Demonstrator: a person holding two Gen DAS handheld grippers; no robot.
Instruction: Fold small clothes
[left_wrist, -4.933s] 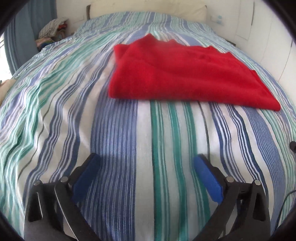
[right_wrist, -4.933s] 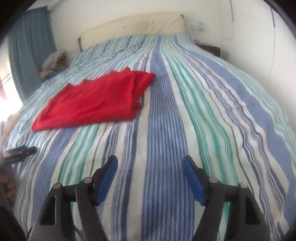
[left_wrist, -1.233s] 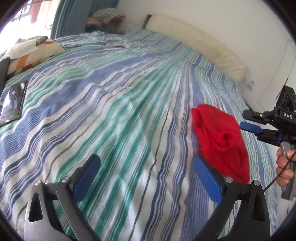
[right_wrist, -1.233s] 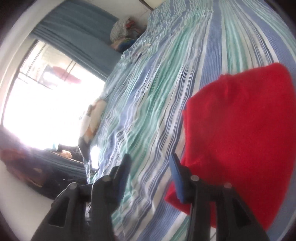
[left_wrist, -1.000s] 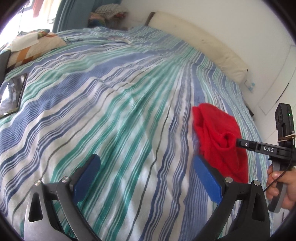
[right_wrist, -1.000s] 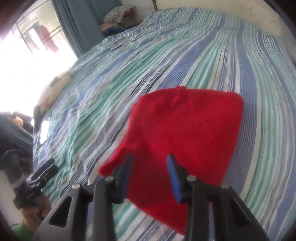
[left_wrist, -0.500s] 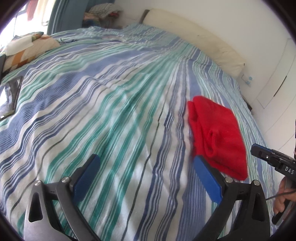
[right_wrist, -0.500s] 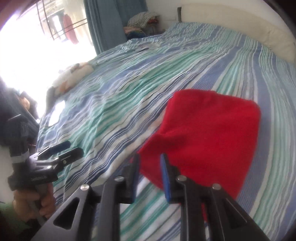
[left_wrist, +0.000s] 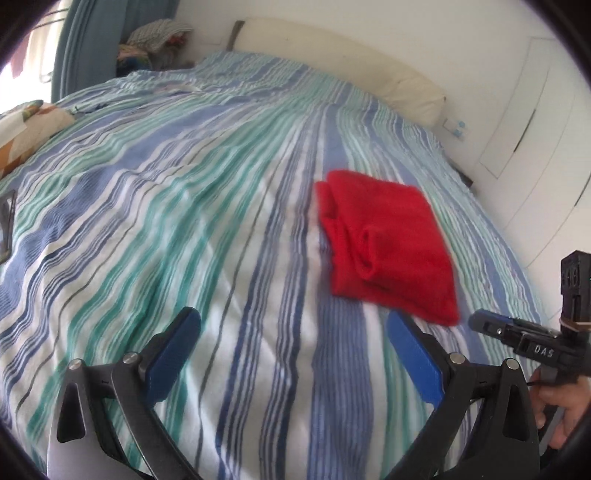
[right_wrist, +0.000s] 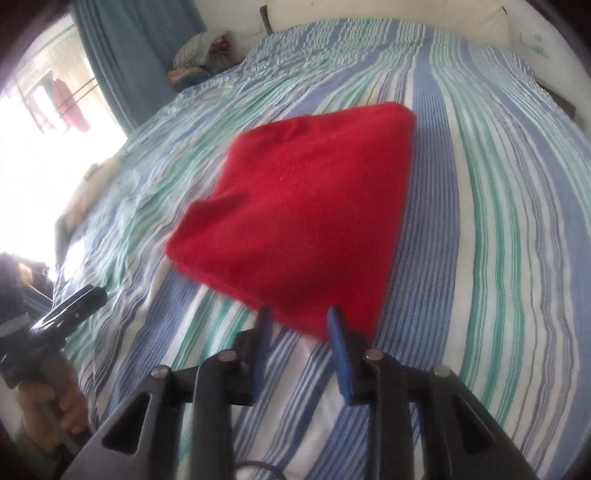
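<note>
Nearest you, your left gripper (left_wrist: 291, 343) hangs over the striped bedcover (left_wrist: 184, 221) with its blue fingers (left_wrist: 173, 354) spread wide and nothing between them. Your right gripper (right_wrist: 300, 321) sits low over the same cover, its blue pads (right_wrist: 339, 347) drawn in to a narrow gap that is still parted, and no cloth is caught in it. Its tips reach the near edge of the folded red garment (right_wrist: 306, 206); whether they touch the fabric you cannot tell from this view.

The garment lies flat on the bedcover as a compact folded bundle, toward the right side of the bed in your left wrist view (left_wrist: 384, 236), with a rolled seam showing on its left half. Your right hand (left_wrist: 561, 410) shows at that view's right edge, just beside the bundle's near corner.

Farther off, a cream headboard (left_wrist: 332, 62) runs across the top of the bed, a heap of clothes (left_wrist: 155, 40) sits in the far left corner, and a blue curtain (right_wrist: 136, 55) hangs by the bright window.
</note>
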